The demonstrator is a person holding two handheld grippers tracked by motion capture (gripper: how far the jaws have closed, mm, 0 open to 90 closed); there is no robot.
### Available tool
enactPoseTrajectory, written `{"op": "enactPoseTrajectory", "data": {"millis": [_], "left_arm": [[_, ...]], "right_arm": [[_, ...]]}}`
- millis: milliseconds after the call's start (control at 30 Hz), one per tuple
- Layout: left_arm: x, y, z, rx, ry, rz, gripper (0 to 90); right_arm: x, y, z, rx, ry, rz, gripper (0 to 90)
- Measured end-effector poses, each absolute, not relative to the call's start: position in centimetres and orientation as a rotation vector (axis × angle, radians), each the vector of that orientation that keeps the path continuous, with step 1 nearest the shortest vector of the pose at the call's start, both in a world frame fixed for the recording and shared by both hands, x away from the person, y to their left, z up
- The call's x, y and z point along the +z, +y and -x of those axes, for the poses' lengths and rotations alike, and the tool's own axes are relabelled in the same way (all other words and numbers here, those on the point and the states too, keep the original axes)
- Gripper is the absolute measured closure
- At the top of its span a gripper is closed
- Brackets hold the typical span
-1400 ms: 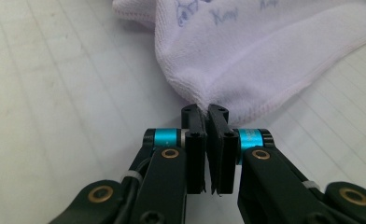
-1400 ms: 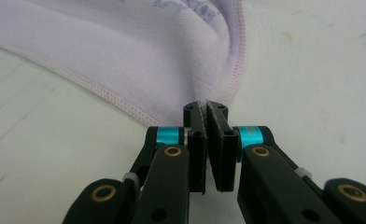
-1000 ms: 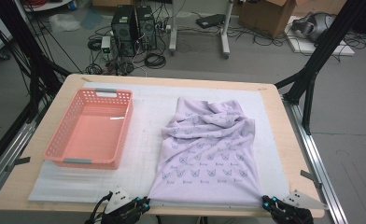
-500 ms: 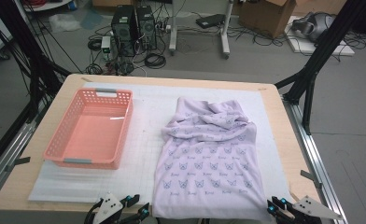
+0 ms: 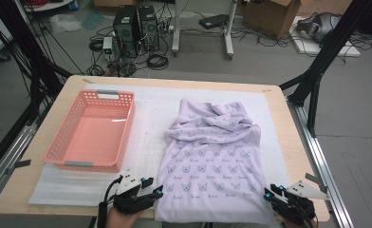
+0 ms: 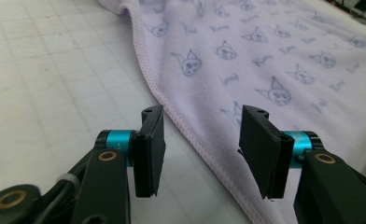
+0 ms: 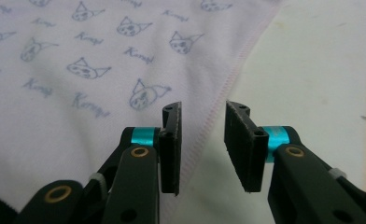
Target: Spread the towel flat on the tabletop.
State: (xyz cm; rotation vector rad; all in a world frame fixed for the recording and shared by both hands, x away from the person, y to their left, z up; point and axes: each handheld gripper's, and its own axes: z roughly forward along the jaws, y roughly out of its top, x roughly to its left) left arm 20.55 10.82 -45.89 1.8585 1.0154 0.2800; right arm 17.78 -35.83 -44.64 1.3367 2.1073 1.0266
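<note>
Lilac garment (image 5: 212, 156) flat on mat (image 5: 151, 142), apparently unheld, beside basket (image 5: 91, 135)

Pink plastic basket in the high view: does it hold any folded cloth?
No, the pink plastic basket is empty; the lilac cat-print cloth lies beside it.

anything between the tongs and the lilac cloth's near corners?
Nothing visible. The left tongs stand open at the lilac cloth's left hem, the right tongs open at its right hem. Both have just been opening, with only mat and hem beyond the gaps.
</note>
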Motion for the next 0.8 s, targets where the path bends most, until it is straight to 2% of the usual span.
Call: {"op": "enactPoseTrajectory", "data": {"millis": [67, 100, 167, 200, 233, 267, 500, 633, 733, 800], "left_arm": [[-46.0, 10.1, -20.8, 0.322, 0.993, -1.898, 50.5], [-45.9, 9.8, -20.7, 0.358, 1.006, -1.907, 54.3], [-45.9, 9.5, -20.4, 0.444, 0.998, -1.938, 67.6], [-46.0, 9.6, -20.4, 0.45, 0.995, -1.935, 71.0], [-46.0, 9.6, -20.4, 0.421, 0.997, -1.927, 80.9], [-45.9, 9.7, -20.4, 0.422, 0.997, -1.93, 83.8], [-45.3, 12.6, -17.7, 0.39, 1.042, -1.925, 86.0], [-45.1, 14.6, -15.9, 0.394, 1.048, -1.92, 86.4], [-45.5, 14.9, -15.9, 0.384, 1.06, -1.898, 89.1], [-45.6, 14.7, -16.3, 0.352, 1.067, -1.874, 77.4]], "right_arm": [[-45.0, -35.3, -18.4, 1.019, 2.141, -1.326, 66.1], [-45.1, -35.1, -18.7, 1.025, 2.143, -1.315, 68.6], [-45.0, -34.9, -19.1, 1.044, 2.171, -1.311, 80.9], [-45.0, -34.8, -19.1, 1.054, 2.183, -1.302, 85.1], [-45.0, -34.7, -19.2, 1.052, 2.192, -1.301, 85.7], [-45.0, -34.7, -19.2, 1.046, 2.196, -1.295, 86.3], [-44.8, -35.4, -17.5, 1.087, 2.223, -1.333, 86.9], [-44.6, -33.7, -16.6, 1.085, 2.305, -1.241, 86.9], [-44.5, -33.2, -16.5, 1.052, 2.312, -1.23, 86.9], [-44.5, -34.0, -16.0, 1.039, 2.29, -1.261, 86.9]]}}
